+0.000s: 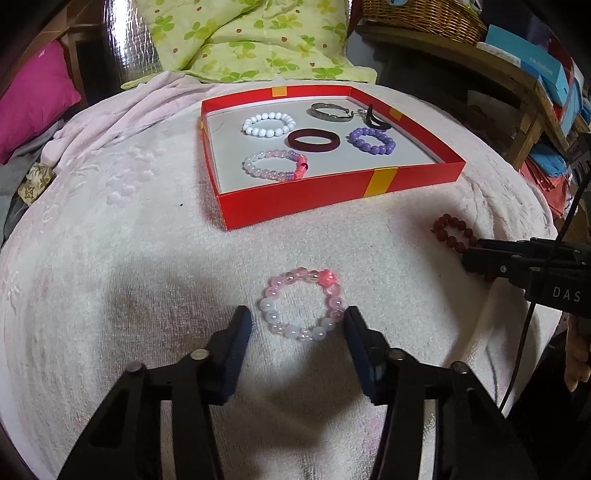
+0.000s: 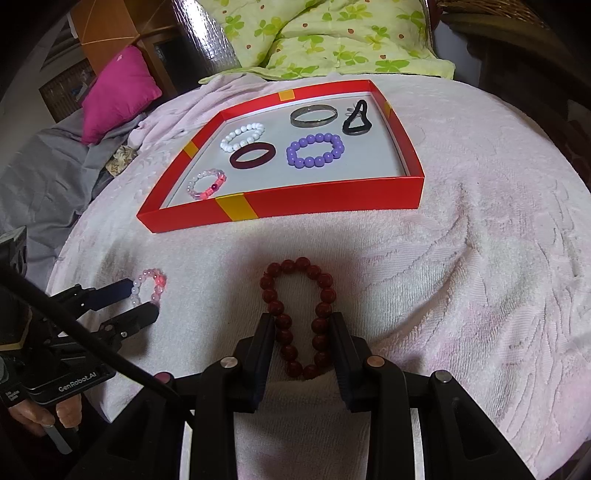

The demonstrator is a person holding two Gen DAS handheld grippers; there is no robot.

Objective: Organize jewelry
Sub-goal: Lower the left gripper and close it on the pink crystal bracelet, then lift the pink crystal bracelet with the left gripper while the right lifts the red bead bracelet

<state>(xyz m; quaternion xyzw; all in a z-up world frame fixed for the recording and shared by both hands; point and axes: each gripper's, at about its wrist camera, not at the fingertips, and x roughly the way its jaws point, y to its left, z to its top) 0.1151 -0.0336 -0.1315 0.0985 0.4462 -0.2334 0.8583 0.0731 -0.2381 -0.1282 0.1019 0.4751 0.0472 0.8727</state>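
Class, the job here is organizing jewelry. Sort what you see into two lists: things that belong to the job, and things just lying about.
Belongs to the job:
- red tray holding sorted bracelets
- pink bead bracelet, between the left gripper fingers
- dark red bead bracelet, squeezed by the right gripper

Just lying about:
- green quilt
- magenta cushion
- wicker basket

**Two wrist cameras face one red box**

Both fisheye views look steeply down along their tools at the towel-covered surface, close above it. The left view sits left of the red box (image 1: 332,192), the right view (image 2: 280,210) right of it. Both share the box, and each catches the other tool at its edge.
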